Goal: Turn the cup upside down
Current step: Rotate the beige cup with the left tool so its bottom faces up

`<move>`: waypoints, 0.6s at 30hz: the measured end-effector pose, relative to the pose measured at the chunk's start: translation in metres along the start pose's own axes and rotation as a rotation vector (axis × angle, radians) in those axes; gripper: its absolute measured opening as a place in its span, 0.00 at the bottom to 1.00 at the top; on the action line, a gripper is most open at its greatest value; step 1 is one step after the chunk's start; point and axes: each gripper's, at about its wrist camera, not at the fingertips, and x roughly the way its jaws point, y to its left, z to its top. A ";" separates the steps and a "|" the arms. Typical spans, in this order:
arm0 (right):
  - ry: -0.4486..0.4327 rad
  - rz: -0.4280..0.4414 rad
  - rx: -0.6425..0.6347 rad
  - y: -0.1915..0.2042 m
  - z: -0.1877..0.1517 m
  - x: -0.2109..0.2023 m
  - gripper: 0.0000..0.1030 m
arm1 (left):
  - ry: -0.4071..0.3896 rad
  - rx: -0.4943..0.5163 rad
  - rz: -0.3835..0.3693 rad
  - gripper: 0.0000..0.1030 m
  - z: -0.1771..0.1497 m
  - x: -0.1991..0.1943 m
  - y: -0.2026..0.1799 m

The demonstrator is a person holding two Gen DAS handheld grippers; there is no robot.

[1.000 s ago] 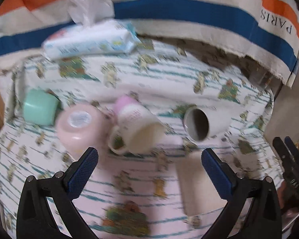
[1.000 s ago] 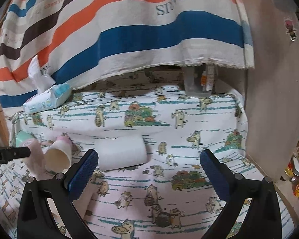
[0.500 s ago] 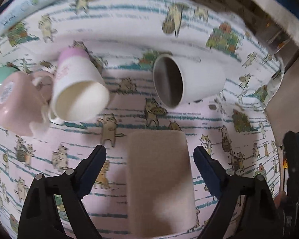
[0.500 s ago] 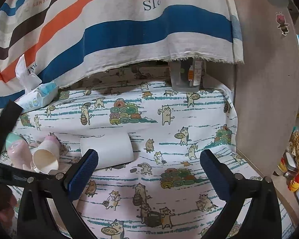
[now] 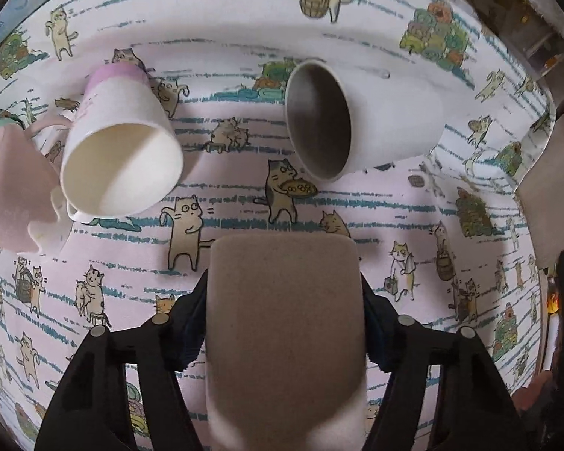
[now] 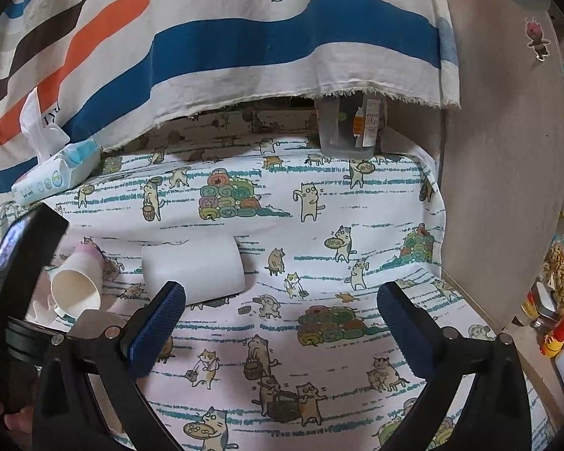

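- A beige, matte, round-cornered cup [image 5: 285, 323] sits clamped between the dark blue pads of the left gripper [image 5: 284, 300], its flat face turned to the lens; whether that face is base or mouth cannot be told.
- The cup's long axis appears to run forward along the fingers, so the coming flip likely turns on a wrist roll of the left hand, the nearer one.
- Beyond the beige cup, a white cylindrical mug [image 5: 361, 120] lies on its side, mouth toward the camera; left of it, a cream mug with a lilac base [image 5: 120, 150] and a pink mug [image 5: 7, 188] lie tipped.
- The right gripper [image 6: 282, 327] hangs well to the right of the beige cup, fingers wide apart, holding nothing.
- All rests on a cat-print tablecloth [image 6: 319, 218]; behind, a striped orange-and-blue fabric [image 6: 206, 37] and a wet-wipes pack [image 6: 52, 176].
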 end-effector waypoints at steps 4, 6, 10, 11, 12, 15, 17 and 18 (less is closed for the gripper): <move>0.007 -0.011 -0.003 0.000 -0.001 0.002 1.00 | -0.065 0.051 0.006 0.64 -0.004 -0.015 -0.005; 0.010 -0.015 -0.006 0.001 -0.001 0.003 1.00 | -0.089 0.075 0.003 0.64 -0.006 -0.023 -0.008; 0.001 -0.026 -0.014 0.002 0.000 0.003 1.00 | -0.155 0.095 0.000 0.64 -0.008 -0.042 -0.011; -0.003 -0.031 -0.017 0.002 0.000 0.002 1.00 | -0.184 0.102 0.011 0.64 -0.009 -0.049 -0.011; -0.007 -0.036 -0.019 0.002 0.000 0.002 1.00 | -0.210 0.106 0.017 0.64 -0.010 -0.055 -0.011; -0.013 -0.043 -0.022 0.002 0.000 0.001 1.00 | -0.282 0.124 0.008 0.65 -0.010 -0.068 -0.011; -0.014 -0.046 -0.023 0.002 0.000 0.001 1.00 | -0.315 0.137 0.022 0.65 -0.010 -0.073 -0.013; -0.013 -0.046 -0.023 0.002 0.001 0.001 1.00 | -0.320 0.136 0.021 0.65 -0.010 -0.074 -0.012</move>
